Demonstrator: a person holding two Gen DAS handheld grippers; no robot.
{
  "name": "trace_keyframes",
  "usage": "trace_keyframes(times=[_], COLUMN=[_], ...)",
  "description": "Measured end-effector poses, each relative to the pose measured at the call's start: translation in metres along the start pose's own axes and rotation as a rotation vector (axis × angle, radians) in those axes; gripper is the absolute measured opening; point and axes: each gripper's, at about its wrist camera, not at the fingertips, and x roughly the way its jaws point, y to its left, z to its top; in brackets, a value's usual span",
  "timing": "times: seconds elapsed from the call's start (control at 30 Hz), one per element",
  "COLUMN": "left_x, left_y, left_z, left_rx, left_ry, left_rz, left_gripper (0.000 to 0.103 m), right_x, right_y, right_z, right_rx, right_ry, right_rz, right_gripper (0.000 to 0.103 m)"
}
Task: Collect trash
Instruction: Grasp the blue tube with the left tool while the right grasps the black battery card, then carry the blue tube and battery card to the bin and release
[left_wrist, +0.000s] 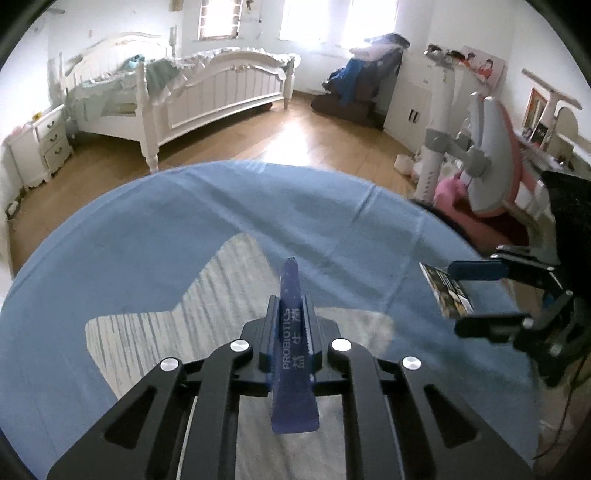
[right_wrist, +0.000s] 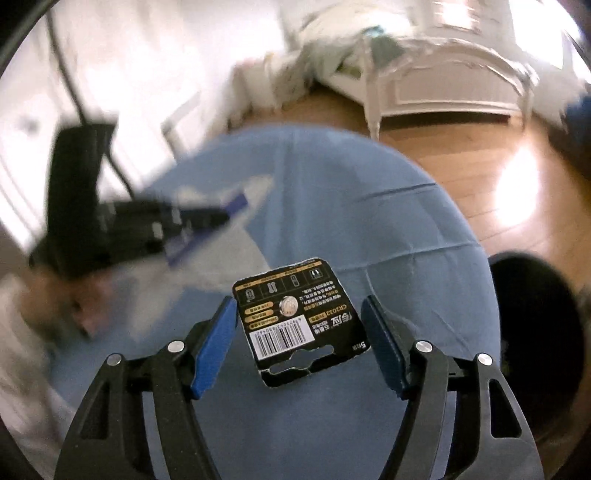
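My left gripper (left_wrist: 291, 314) is shut on a blue probiotics sachet (left_wrist: 293, 354) and holds it above the blue tablecloth (left_wrist: 184, 229). My right gripper (right_wrist: 299, 332) is open, with a black battery card (right_wrist: 299, 321) between its blue pads (right_wrist: 214, 343); the card seems to touch neither pad. In the left wrist view the right gripper (left_wrist: 476, 291) is at the table's right edge with the card (left_wrist: 447, 291) between its fingers. The left gripper with the sachet (right_wrist: 207, 232) shows blurred in the right wrist view.
A dark round bin (right_wrist: 535, 339) stands on the wooden floor right of the table. A white bed (left_wrist: 207, 85), a nightstand (left_wrist: 40, 140), a cabinet (left_wrist: 417, 99) and a pink-and-grey chair (left_wrist: 487, 155) lie beyond the table.
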Motion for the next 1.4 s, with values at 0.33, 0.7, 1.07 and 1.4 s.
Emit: trace_keyframes(times=[0.33, 0.7, 1.07, 1.4], left_x=[-0.045, -0.003, 0.046, 0.087], left_y=[-0.099, -0.197, -0.238, -0.238], left_z=[0.050, 0.090, 0.108, 0.114], left_rx=[0.077, 0.204, 0.238, 0.175], left_ry=[-0.146, -0.175, -0.118, -0.037], left_rz=[-0.110, -0.238, -0.300, -0.335], left_gripper=[0.013, 0.013, 0.013, 0.013], right_x=[-0.128, -0.187, -0.176, -0.169], right_y=[-0.054, -0.138, -0.191, -0.213], right_z=[-0.007, -0.026, -0.048, -0.058], right_rx=[0.278, 0.421, 0.524, 0.568], right_ry=[-0.435, -0.533, -0.525, -0.518], right_rz=[-0.065, -0.255, -0.284, -0.269], right_gripper=[0.069, 0.070, 0.070, 0.070])
